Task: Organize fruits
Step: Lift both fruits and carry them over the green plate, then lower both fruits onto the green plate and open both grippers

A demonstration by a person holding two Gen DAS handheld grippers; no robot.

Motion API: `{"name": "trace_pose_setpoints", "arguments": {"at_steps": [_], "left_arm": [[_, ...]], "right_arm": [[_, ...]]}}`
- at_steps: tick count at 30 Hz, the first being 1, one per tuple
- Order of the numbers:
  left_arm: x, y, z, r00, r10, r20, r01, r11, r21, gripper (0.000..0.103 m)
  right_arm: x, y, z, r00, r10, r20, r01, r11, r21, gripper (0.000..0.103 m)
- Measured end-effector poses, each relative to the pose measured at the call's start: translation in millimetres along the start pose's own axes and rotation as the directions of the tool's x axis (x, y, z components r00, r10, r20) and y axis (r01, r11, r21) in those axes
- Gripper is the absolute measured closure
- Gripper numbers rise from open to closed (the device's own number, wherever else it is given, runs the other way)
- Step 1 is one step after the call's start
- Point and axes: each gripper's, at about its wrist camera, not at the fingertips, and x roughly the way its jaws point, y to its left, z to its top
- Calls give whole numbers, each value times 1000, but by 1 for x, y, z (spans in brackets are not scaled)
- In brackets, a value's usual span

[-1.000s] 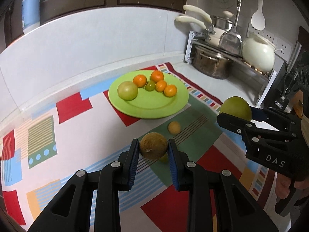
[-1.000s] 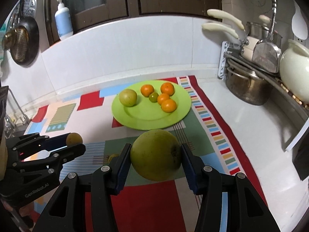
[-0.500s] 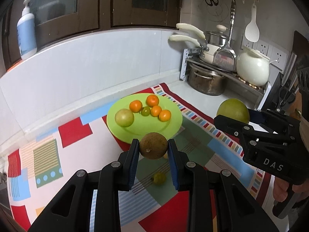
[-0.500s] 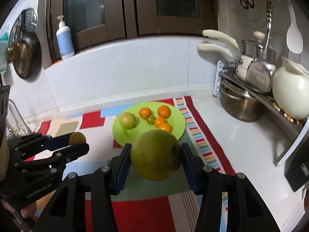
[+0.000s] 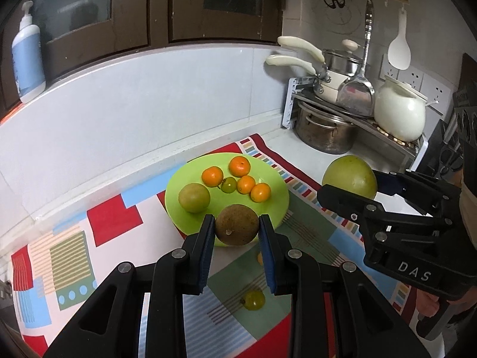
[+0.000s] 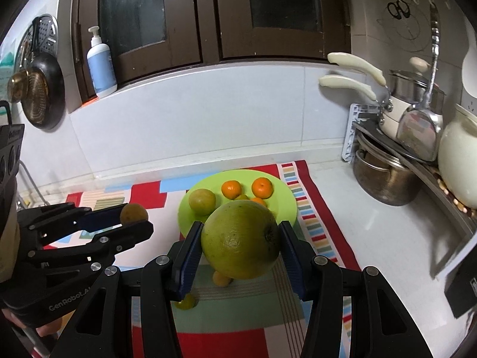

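— Looking along the left claw (image 5: 237, 232) first: what has it got?

— A brown, rough-skinned fruit (image 5: 237, 224), pinched between its blue pads, up off the patterned mat (image 5: 113, 217) and just in front of the green plate (image 5: 274, 205).

— And on that plate?

— Four small oranges, one small green fruit (image 5: 228, 184) among them, and a larger yellow-green fruit (image 5: 194, 197) at the plate's left side. Nearer than the plate, a small green fruit (image 5: 253, 300) lies on the mat; an orange one (image 5: 260, 258) peeks out behind the right finger. Right of the plate, the right claw (image 5: 351, 185) carries a big green fruit (image 5: 349, 177).

— From the right wrist, then?

— The right claw (image 6: 240, 246) is closed on that big green fruit (image 6: 241, 240), held in front of the plate (image 6: 286, 205). Left of the plate, the left claw (image 6: 135, 217) grips the brown fruit (image 6: 134, 214). Two small fruits sit on the mat (image 6: 313, 208) below the big one, nearer than the plate.

— Beyond the plate?

— A pot (image 6: 384, 179) on the desk (image 6: 372, 232), off to the plate's right.
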Motion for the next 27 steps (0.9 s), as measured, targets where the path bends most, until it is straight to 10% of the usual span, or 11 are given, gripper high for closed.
{"name": "trace_pose_setpoints", "arguments": {"at_steps": [27], "left_arm": [[138, 10, 30, 991, -13, -137, 20, 998, 55, 73]], "right_arm": [[139, -55, 29, 989, -53, -138, 49, 998, -29, 52]]}}
